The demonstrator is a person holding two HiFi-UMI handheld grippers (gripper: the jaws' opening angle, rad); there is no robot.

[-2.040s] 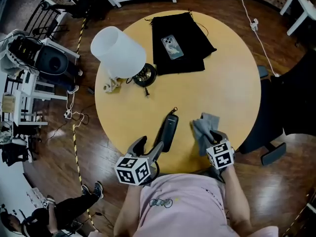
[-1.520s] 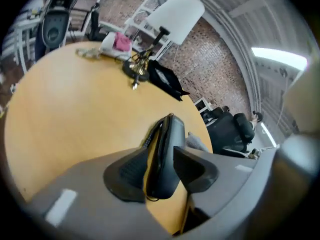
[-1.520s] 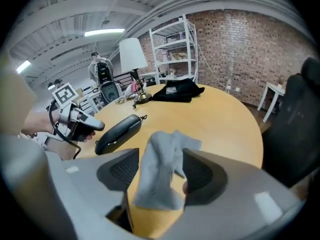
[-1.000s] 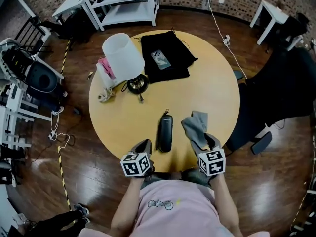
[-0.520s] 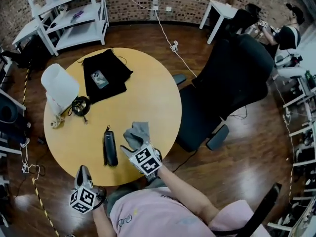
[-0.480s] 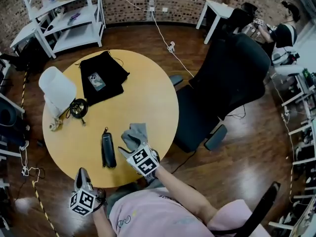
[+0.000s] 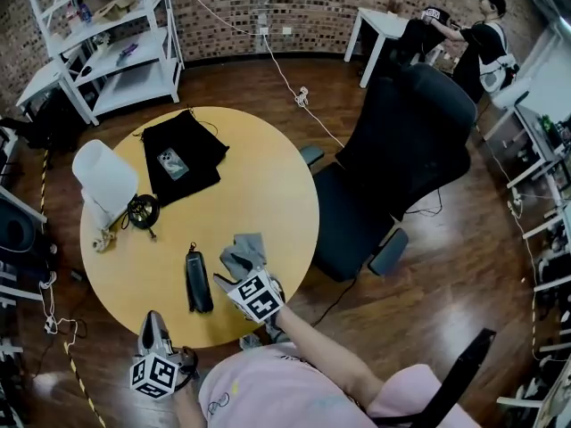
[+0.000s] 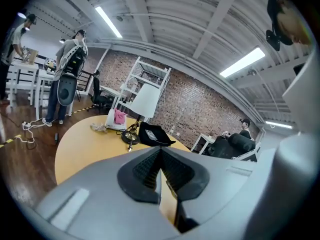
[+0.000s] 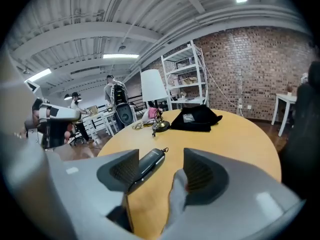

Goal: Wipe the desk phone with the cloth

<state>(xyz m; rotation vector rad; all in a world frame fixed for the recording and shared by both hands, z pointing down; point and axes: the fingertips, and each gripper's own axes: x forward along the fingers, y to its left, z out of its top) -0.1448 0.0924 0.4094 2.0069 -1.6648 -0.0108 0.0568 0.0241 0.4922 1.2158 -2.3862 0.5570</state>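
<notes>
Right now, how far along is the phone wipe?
Done: nothing visibly; the phone lies on the table, apart from the cloth. In hand: the right gripper is open with cloth against one jaw, unpinched; the left gripper is shut, empty, by the table's near edge. Left: grip cloth, wipe phone.

Round yellow wooden table (image 7: 259, 176) on dark polished plank floor (image 7: 446, 266), black high-backed office chair (image 7: 406, 150) just beside its right edge. Red-brown brick wall (image 7: 294, 3) behind, fronted by white metal shelving unit (image 7: 107, 52) and small white side table (image 7: 379, 20). Long strip lights (image 8: 107, 21) glowing under ribbed grey ceiling (image 8: 175, 14).
</notes>
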